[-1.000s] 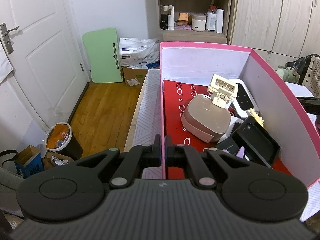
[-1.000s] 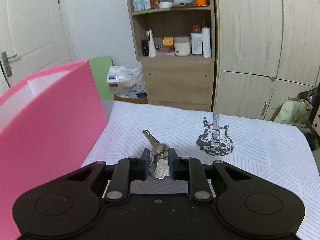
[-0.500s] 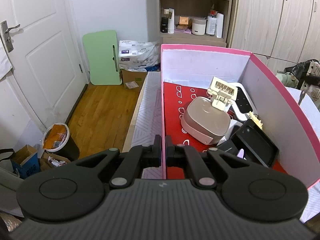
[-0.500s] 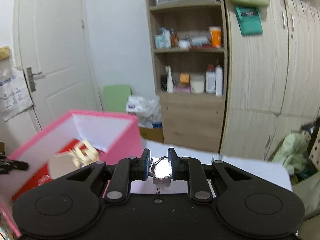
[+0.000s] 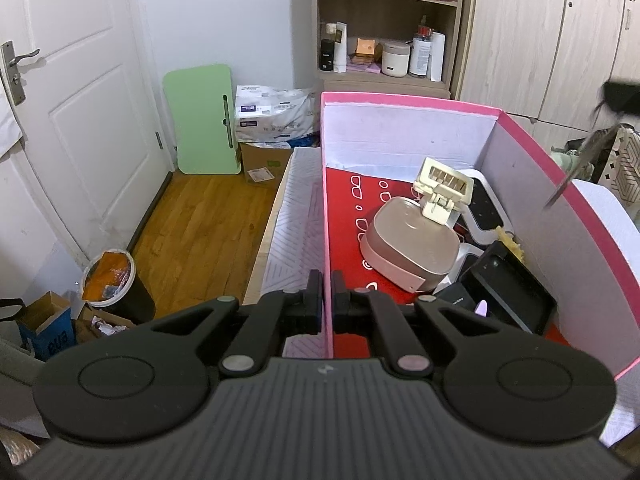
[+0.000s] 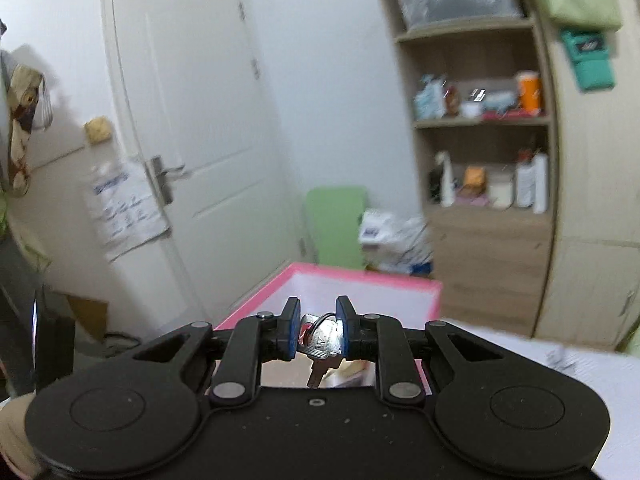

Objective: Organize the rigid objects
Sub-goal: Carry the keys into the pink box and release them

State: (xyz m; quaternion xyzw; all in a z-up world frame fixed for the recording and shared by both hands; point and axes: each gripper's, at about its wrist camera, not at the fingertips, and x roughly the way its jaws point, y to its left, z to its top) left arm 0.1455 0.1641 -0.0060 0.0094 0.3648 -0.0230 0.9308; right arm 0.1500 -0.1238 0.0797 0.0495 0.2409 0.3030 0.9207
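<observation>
A pink box [image 5: 408, 100] with a red patterned floor stands on a white patterned cloth. Inside lie a beige case [image 5: 412, 246], a cream clip [image 5: 442, 190], a white device [image 5: 486, 204] and a black tray [image 5: 508, 284]. My left gripper [image 5: 327, 306] is shut on the box's left wall near its front corner. My right gripper [image 6: 318, 330] is shut on a bunch of silver keys [image 6: 322, 342], one key hanging down between the fingers, above the pink box [image 6: 360, 274]. In the left wrist view the keys [image 5: 576, 172] show blurred over the box's right wall.
A white door [image 5: 80, 120], a green board [image 5: 200, 116], cartons and a bin [image 5: 116, 280] stand on the wooden floor to the left. Behind the box are a shelf unit [image 5: 384, 52] with bottles and wooden wardrobe doors [image 5: 540, 40].
The right gripper has lifted the keys off the white cloth and swung left, from beside the box's outer wall to above it. The left gripper has kept its hold on the wall.
</observation>
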